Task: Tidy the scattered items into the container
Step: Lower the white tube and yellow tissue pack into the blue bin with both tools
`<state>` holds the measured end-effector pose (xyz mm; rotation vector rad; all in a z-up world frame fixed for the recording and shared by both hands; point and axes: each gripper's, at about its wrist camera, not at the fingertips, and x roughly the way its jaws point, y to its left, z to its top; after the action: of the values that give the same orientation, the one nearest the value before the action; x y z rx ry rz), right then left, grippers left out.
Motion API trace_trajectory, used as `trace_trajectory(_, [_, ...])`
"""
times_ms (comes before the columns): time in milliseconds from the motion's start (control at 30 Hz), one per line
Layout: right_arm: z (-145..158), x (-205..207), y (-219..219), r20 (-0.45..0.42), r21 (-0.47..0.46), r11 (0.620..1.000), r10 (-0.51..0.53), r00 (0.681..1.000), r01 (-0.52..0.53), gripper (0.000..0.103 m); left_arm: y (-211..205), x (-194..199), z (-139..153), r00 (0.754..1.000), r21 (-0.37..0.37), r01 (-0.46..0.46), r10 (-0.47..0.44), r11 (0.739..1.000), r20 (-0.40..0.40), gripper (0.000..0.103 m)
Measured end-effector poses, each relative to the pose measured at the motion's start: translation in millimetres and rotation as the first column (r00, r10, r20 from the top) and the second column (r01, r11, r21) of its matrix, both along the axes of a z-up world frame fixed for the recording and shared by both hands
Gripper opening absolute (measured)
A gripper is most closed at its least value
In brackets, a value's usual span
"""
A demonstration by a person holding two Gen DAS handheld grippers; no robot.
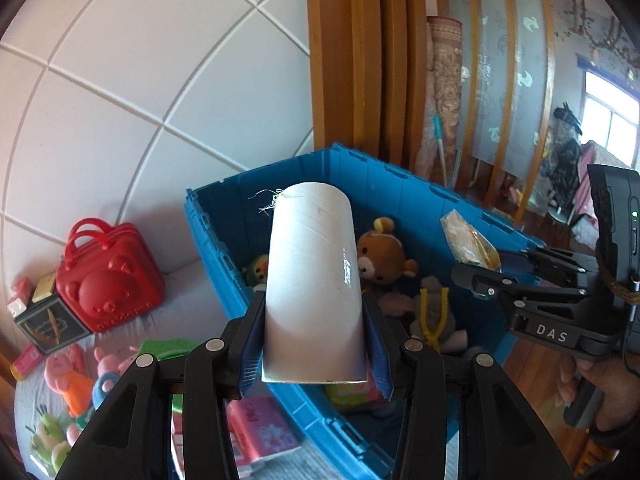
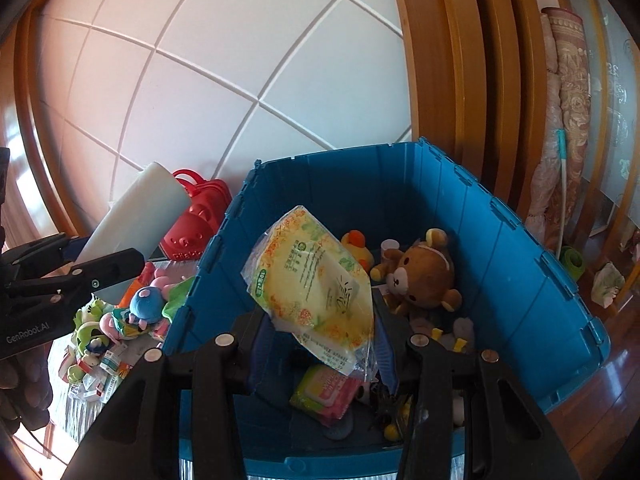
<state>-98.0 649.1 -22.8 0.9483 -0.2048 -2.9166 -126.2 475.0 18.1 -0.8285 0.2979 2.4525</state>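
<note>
A white cylinder (image 1: 314,280) is clamped between the narrowed jaws of the left tool (image 1: 314,360); a yellow packet (image 2: 316,292) is pinched in the right tool (image 2: 318,356). Ahead of and beneath both, the blue container (image 2: 520,264) is seen, a brown bear (image 2: 424,276) inside.

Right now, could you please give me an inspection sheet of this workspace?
Surface: grey cloth left of the bin, wood floor on the right.
Job's things: blue bin holds a teddy, a duck and a pink pack; a white tube and a wipes pack are carried above it.
Clutter: red case, plush toys and small boxes still outside.
Grippers: left gripper shut on the tube; right gripper shut on the wipes pack.
Cables: nothing seen.
Surroundings: white panelled wall, wooden frame, rolled rug.
</note>
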Motion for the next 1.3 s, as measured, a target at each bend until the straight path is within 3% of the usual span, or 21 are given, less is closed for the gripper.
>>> trace_trajectory(633, [-8.4,-10.1,51.3,0.016,0.005,0.995,-0.096,0.995,0.096,0.043,67.3,-44.9,-17.3,0.997,-0.080,-0.008,0.014,0.997,0.075,0.044])
trace_trajectory(1300, [-9.9,-31.2,64.6,0.040,0.041,0.995,-0.095,0.995,0.093,0.043,84.1,-82.1,-16.2,0.995,-0.050,-0.012,0.017,0.999,0.093,0.044])
